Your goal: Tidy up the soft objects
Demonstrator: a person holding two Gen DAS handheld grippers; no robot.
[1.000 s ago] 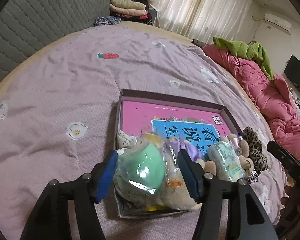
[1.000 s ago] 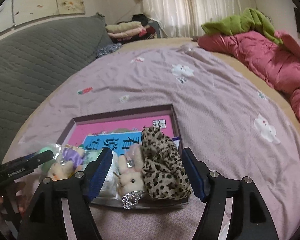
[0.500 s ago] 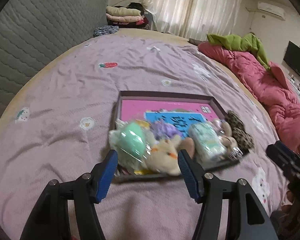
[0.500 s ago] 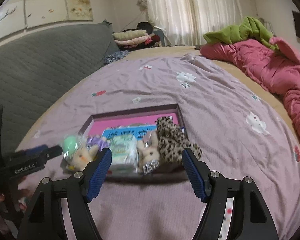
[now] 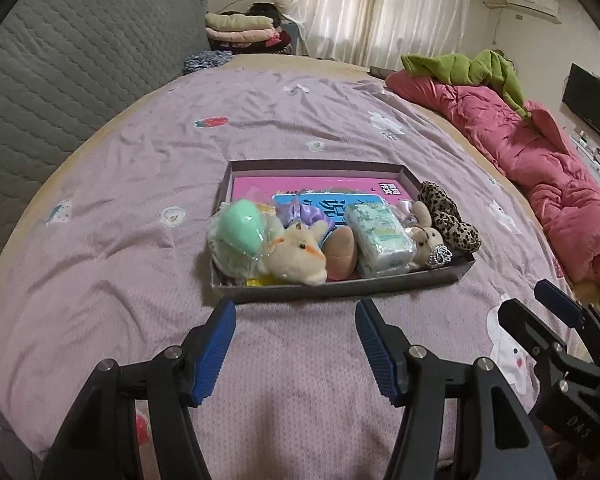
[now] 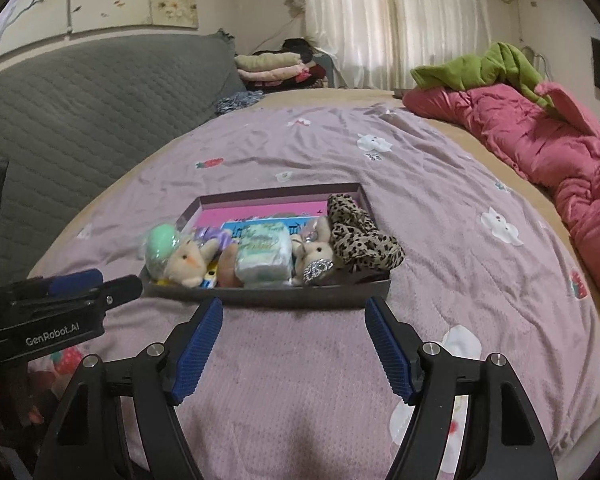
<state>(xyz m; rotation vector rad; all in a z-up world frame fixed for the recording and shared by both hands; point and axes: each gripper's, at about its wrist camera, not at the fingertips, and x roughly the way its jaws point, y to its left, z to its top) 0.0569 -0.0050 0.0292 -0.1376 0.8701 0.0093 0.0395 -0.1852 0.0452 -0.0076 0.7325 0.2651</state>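
A shallow dark box (image 5: pixel 340 289) (image 6: pixel 276 297) lies on the purple bedspread with a pink book inside. Along its near edge sit a green bagged ball (image 5: pixel 242 226) (image 6: pixel 162 242), a beige plush (image 5: pixel 298 254) (image 6: pixel 188 261), a purple item (image 5: pixel 306 214), a tissue pack (image 5: pixel 380 234) (image 6: pixel 265 254), a small bunny plush (image 5: pixel 426 238) (image 6: pixel 318 250) and a leopard scrunchie (image 5: pixel 450 216) (image 6: pixel 360 236). My left gripper (image 5: pixel 296 344) is open and empty, short of the box. My right gripper (image 6: pixel 294 346) is open and empty, also short of the box.
A pink quilt (image 5: pixel 532 160) (image 6: pixel 540 140) with a green garment (image 5: pixel 464 66) lies along the right side of the bed. A grey quilted headboard (image 5: pixel 60 72) is at left. Folded clothes (image 5: pixel 240 28) are stacked at the back. A TV (image 5: pixel 590 100) hangs at far right.
Both grippers have pulled back from the box and risen. The left gripper was around the green ball and the right around the bunny and scrunchie; both now hold nothing.
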